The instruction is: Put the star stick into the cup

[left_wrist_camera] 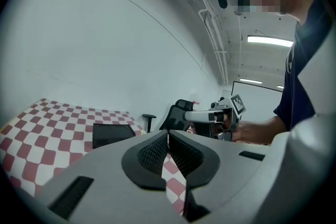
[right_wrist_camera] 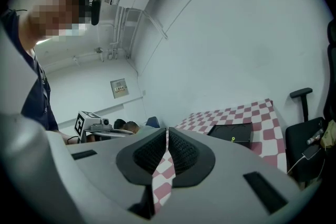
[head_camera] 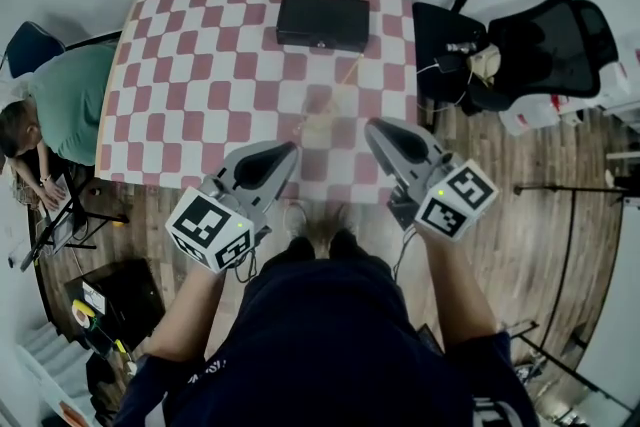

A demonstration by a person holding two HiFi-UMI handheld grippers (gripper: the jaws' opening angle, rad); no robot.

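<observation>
On the red-and-white checked table (head_camera: 200, 95), a thin yellowish star stick (head_camera: 345, 73) slants from near the black box toward a pale, faint cup shape (head_camera: 320, 120). Whether the stick stands in the cup I cannot tell. Its small yellow-green tip (right_wrist_camera: 233, 139) shows in front of the box. My left gripper (head_camera: 290, 149) hangs over the table's near edge, shut, with nothing between its jaws (left_wrist_camera: 168, 136). My right gripper (head_camera: 372, 128) is beside it, just right of the cup, shut and empty (right_wrist_camera: 167, 131). Each gripper sees the other, the right gripper (left_wrist_camera: 215, 115) and the left gripper (right_wrist_camera: 97, 126).
A flat black box (head_camera: 323, 21) lies at the table's far middle. A person in a green shirt (head_camera: 70, 100) sits at the left edge. Black office chairs (head_camera: 540, 45) stand at the right on the wooden floor (head_camera: 520, 215).
</observation>
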